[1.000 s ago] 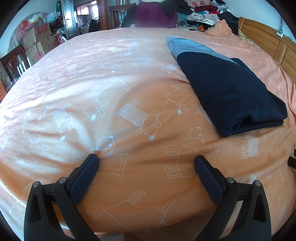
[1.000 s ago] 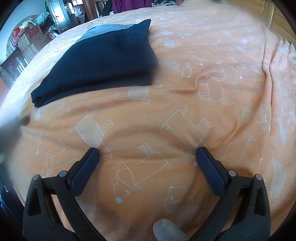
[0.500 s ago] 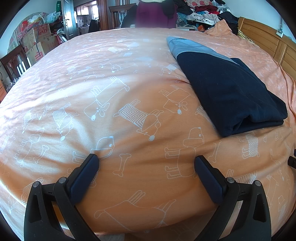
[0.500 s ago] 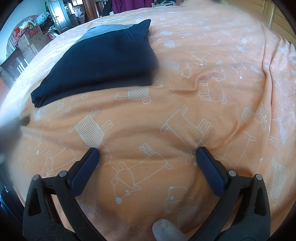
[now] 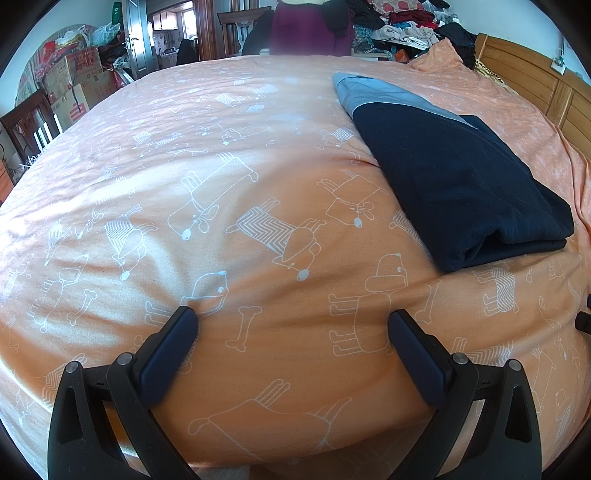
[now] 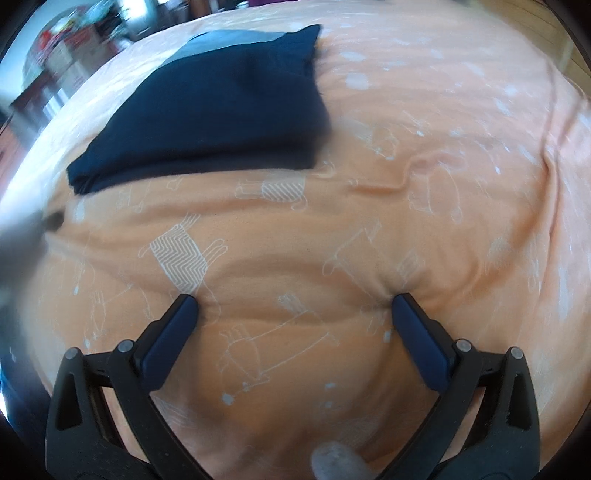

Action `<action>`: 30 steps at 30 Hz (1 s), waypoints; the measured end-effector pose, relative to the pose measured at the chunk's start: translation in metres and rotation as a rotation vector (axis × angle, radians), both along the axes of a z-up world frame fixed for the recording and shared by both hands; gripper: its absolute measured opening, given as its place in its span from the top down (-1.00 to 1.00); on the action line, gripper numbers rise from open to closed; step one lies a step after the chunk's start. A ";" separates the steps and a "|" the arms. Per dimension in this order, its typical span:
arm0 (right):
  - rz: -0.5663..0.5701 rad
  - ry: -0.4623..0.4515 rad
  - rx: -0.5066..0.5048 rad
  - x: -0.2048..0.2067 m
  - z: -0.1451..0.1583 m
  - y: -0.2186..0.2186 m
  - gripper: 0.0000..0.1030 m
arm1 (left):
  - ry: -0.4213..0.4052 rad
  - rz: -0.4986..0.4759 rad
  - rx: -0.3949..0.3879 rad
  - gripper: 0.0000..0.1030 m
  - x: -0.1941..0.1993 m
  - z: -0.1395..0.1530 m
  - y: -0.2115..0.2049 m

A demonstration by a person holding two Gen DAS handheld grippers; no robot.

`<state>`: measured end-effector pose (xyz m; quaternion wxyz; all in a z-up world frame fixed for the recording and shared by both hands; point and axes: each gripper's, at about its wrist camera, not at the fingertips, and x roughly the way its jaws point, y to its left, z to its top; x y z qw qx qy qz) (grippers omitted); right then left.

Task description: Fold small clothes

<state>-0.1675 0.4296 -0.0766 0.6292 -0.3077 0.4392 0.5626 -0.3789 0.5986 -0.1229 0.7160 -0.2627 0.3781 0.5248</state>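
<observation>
One folded navy garment (image 5: 461, 184) lies at upper right, smeared by blur in our right view, while our left gripper (image 5: 291, 325) and right gripper (image 6: 293, 304) both gape, pressing the bedspread (image 5: 184, 147).

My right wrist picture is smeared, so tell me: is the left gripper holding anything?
Observer: No. The left gripper is open and empty, its fingertips resting on the orange dog-print bedspread, to the left of the folded dark navy garment.
Operator: Can you see any more clothes to fold? My view shows only that navy one.
Observer: Yes. The left wrist view shows a heap of mixed clothes beyond the far edge of the bed.
</observation>
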 end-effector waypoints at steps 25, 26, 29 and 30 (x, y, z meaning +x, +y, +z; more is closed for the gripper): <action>0.043 -0.064 0.039 -0.004 -0.002 -0.003 -1.00 | -0.009 0.001 0.006 -1.00 -0.001 0.000 0.000; 0.044 -0.064 0.039 -0.004 -0.002 -0.003 -1.00 | -0.009 0.001 0.006 -1.00 -0.001 0.000 0.000; 0.044 -0.063 0.039 -0.004 -0.002 -0.004 -1.00 | -0.010 0.001 0.005 -1.00 -0.001 0.000 0.000; 0.043 -0.063 0.039 -0.004 -0.002 -0.004 -1.00 | -0.009 0.001 0.005 -1.00 -0.001 0.000 0.000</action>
